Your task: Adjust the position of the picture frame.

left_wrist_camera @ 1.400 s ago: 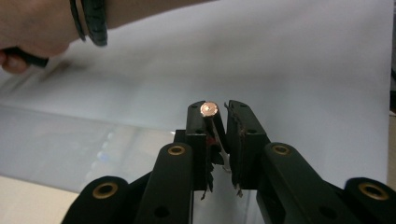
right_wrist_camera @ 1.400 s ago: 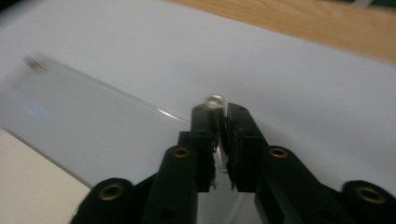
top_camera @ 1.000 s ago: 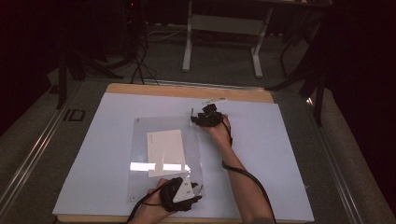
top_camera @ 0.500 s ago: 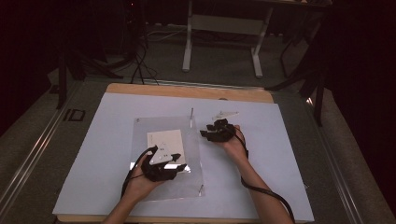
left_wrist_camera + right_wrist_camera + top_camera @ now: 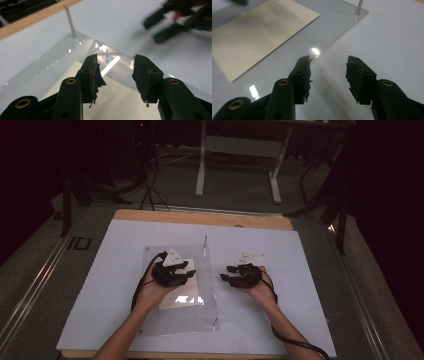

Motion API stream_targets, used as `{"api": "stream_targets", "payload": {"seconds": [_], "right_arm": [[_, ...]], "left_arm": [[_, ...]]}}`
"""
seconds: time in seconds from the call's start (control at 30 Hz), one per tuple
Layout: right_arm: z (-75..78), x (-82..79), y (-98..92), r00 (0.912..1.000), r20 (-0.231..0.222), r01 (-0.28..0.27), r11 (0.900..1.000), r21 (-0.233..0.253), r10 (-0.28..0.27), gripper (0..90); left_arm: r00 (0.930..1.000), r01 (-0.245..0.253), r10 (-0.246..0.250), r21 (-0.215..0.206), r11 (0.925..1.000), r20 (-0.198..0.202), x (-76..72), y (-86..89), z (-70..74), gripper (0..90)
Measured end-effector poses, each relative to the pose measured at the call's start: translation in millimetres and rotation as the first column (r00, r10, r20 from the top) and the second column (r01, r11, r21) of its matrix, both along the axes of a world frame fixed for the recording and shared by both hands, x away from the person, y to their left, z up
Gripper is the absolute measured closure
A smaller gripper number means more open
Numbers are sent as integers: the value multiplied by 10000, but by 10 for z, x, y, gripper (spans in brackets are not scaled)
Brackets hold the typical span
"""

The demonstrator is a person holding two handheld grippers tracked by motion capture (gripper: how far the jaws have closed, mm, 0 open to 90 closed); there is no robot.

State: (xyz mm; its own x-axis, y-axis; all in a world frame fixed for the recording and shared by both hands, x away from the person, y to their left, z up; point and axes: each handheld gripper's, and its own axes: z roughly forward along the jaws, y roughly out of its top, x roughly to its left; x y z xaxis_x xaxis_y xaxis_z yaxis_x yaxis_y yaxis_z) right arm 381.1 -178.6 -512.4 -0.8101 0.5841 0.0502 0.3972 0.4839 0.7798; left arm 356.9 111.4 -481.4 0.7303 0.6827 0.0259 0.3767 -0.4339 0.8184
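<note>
A clear acrylic plate (image 5: 150, 320) lies on the white board, with thin metal posts (image 5: 205, 240) at its corners. A cream card (image 5: 171, 304) lies flat at the plate; I cannot tell whether on or under it. My left gripper (image 5: 189, 269) hovers over the plate's middle, open and empty; in its own view the left gripper (image 5: 116, 62) looks over the card (image 5: 120, 105) toward a post (image 5: 69, 21). My right gripper (image 5: 226, 274) is just right of the plate's right edge, open and empty. The right gripper (image 5: 329, 61) faces the plate edge (image 5: 342, 32) and the card (image 5: 257, 37).
The white board (image 5: 310, 270) covers a wooden table (image 5: 200, 216) with bare room left and right of the plate. Beyond the table stand a desk frame (image 5: 235, 170) and cables on a dark floor. The right gripper (image 5: 180, 20) appears blurred in the left gripper view.
My left gripper came up from the board's near edge to the middle of the plate. My right gripper drew back from the plate's far corner to beside its right edge.
</note>
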Motion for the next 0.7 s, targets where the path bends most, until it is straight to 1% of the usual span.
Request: {"api": "stream_targets", "payload": {"seconds": [0.03,0.13,0.17,0.37,0.53,0.63,0.67,0.7], "right_arm": [[4,-61,-35,10000,43,-63,10000,57,63,537],[2,-163,-73,9998,24,-172,9998,94,172,535],[2,-163,-73,9998,24,-172,9998,94,172,535],[-30,-368,-141,9992,132,-367,9993,49,366,526],[-62,-496,-186,9991,49,-427,9989,189,426,527],[-89,-574,-188,9985,10,-539,9981,299,539,527],[-99,-599,-184,9983,8,-587,9977,343,587,527],[-108,-628,-178,9981,-12,-622,9973,381,623,527]], "left_arm": [[9999,-145,145,62,9999,-10,76,-4,20,548],[9995,-307,308,191,9993,-19,180,-22,41,548],[9995,-307,308,191,9993,-19,180,-22,41,548],[9985,-546,547,187,9983,-66,353,-75,52,547],[9973,-725,727,267,9970,-100,468,-112,40,547],[9962,-852,857,311,9959,-131,538,-122,34,547],[9961,-872,874,325,9957,-69,558,-122,32,547],[9961,-878,881,282,9957,-104,582,-123,30,548]]}}
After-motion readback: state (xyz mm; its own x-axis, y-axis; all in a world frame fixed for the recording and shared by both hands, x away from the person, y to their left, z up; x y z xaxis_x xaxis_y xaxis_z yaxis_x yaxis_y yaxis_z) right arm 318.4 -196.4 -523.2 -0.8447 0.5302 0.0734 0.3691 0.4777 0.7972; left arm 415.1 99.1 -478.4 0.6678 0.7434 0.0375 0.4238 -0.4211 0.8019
